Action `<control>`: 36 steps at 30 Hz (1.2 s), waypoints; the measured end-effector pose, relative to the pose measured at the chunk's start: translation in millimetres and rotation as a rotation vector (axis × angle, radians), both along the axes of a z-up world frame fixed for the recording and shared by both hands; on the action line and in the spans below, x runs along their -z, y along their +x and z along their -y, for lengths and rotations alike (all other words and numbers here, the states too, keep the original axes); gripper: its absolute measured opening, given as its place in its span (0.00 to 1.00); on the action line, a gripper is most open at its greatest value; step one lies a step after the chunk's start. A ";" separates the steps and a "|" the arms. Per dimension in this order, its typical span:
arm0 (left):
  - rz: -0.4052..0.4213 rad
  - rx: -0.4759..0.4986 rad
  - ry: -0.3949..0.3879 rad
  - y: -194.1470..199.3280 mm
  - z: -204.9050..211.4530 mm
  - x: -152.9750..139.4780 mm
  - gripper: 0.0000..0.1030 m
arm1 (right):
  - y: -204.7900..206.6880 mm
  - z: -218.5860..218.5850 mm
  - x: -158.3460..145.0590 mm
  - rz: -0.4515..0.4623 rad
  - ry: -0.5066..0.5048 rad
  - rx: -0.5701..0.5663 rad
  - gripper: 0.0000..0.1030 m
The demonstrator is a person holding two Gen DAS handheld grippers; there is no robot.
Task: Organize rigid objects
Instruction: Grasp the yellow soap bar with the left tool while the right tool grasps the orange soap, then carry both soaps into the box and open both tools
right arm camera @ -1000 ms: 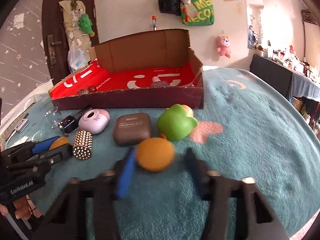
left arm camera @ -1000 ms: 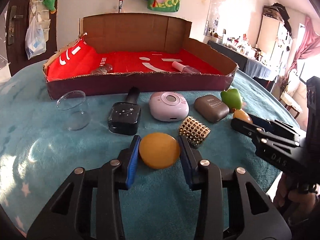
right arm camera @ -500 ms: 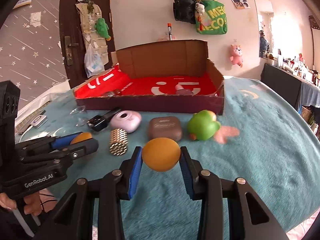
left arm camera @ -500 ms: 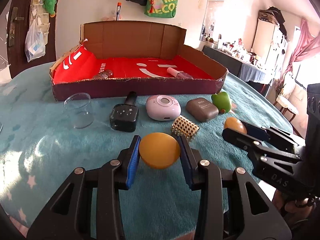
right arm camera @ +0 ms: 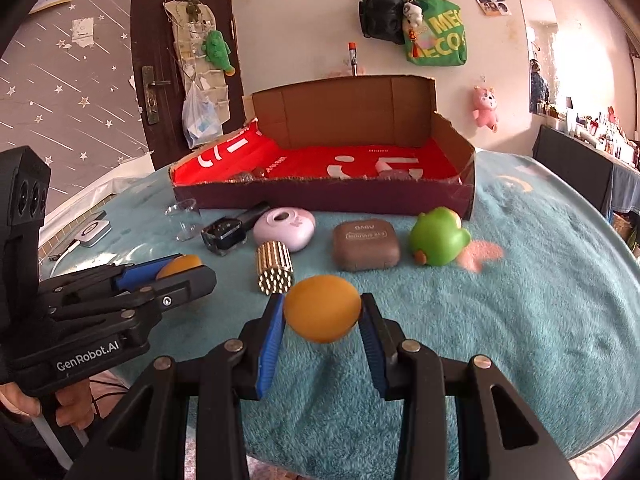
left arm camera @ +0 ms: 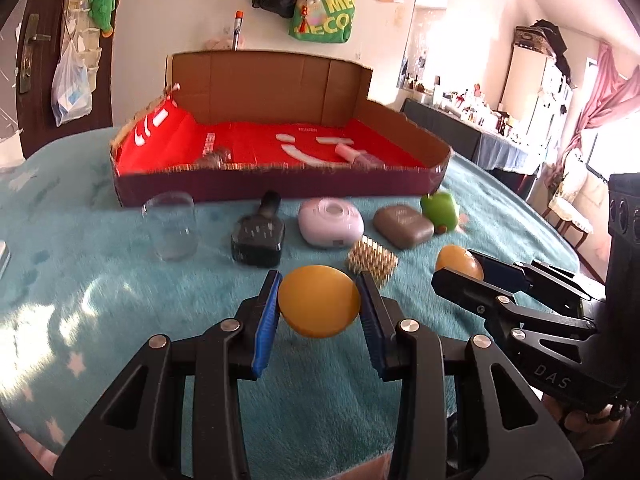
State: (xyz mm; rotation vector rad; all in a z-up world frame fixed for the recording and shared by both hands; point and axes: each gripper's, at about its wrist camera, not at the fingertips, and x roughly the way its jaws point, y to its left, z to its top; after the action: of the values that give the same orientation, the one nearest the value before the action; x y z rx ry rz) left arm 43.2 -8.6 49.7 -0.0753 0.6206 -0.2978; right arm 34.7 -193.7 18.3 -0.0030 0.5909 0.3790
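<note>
**Left wrist view: two discs clamped, box contents blurred**

Left gripper (left arm camera: 319, 306) pinches an orange disc (left arm camera: 319, 301) above the teal cloth (left arm camera: 100, 280). Right gripper (right arm camera: 322, 310) clamps a second orange disc (right arm camera: 322, 307). Ahead, small items inside the cardboard box (left arm camera: 276, 190) are blurred, half hidden by its front wall.

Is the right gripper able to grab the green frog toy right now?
Probably not yet. The right gripper is already shut on an orange disc, so its jaws are full. The green frog toy sits ahead with open blanket between, so the path looks free once the disc is dropped.
</note>
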 end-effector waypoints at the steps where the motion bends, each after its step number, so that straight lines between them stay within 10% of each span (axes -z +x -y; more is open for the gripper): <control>1: 0.010 0.001 -0.004 2.5 -1.8 -5.8 0.35 | 1.4 -0.7 -3.4 0.004 -0.001 -0.003 0.39; 16: 0.034 0.107 -0.009 100.0 -17.0 -67.2 0.35 | 93.9 -14.5 -77.8 0.045 0.037 -0.118 0.39; 29: -0.140 0.211 0.153 190.5 -2.4 -25.7 0.35 | 207.6 -26.6 -41.1 -0.206 -0.079 -0.235 0.39; 36: -0.224 0.246 0.098 211.7 -6.0 -13.7 0.35 | 226.8 -35.2 -29.1 -0.249 -0.138 -0.295 0.39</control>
State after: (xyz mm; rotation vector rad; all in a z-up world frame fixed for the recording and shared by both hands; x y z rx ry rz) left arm 255.0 -2.6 63.4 0.0633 0.8680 -0.5011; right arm 261.5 -158.4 47.4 -0.1790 0.8659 0.6296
